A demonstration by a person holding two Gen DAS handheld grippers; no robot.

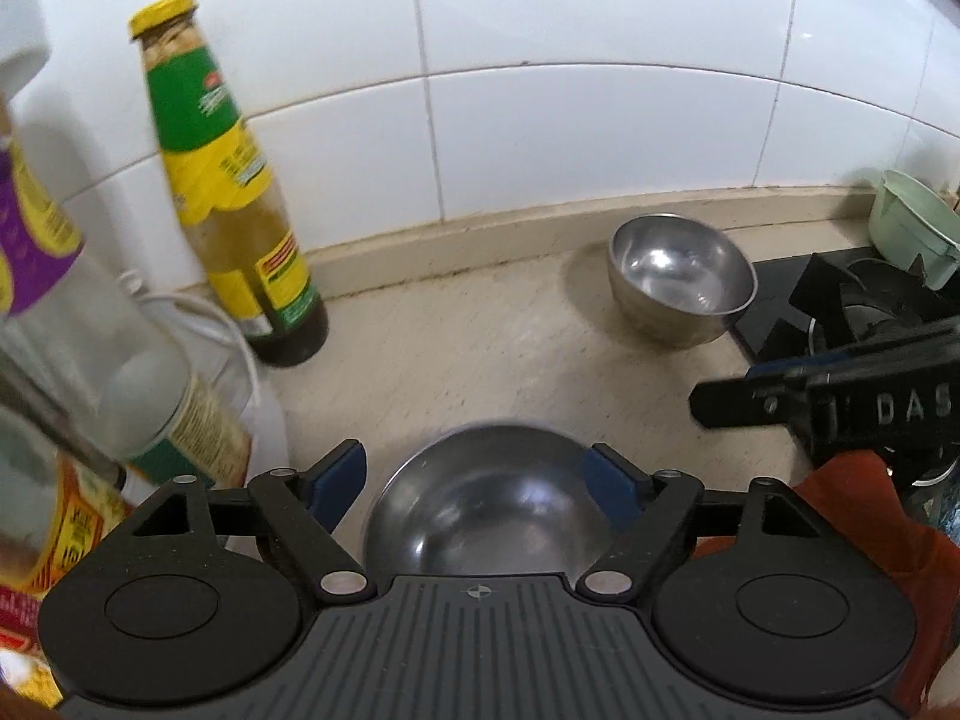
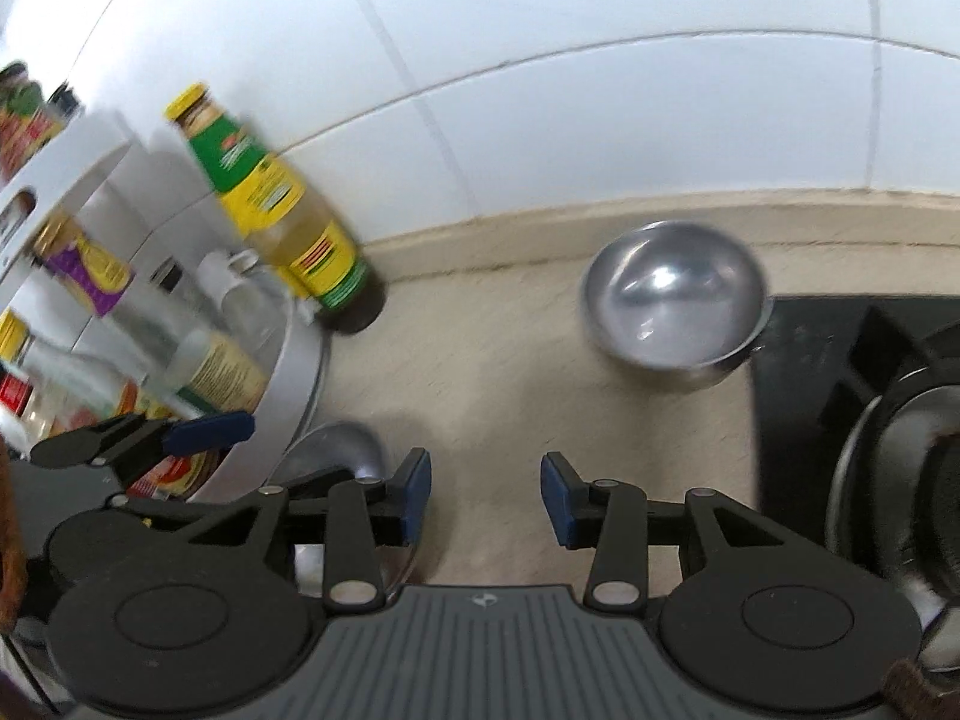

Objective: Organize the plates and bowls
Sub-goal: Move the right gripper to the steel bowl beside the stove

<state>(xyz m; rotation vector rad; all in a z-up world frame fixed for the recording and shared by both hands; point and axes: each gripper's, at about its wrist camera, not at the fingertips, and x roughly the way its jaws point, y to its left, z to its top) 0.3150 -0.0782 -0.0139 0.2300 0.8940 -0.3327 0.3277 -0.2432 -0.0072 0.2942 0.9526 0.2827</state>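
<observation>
Left fingers (image 1: 613,483): spread wide, blue pads on either side of the near bowl (image 1: 480,504), not clearly touching it.
Right fingers (image 2: 557,495): apart, nothing between them, over bare worktop (image 2: 492,354).
Near bowl: round steel, shiny hollow inside, sitting on the worktop just in front of the left gripper (image 1: 480,471).
Far bowl (image 1: 681,276): a 2nd steel bowl, upright, empty, near the wall beside the stove (image 1: 840,306).
Bottle (image 1: 231,180): yellow cap, green and yellow label, against the tiles.
</observation>
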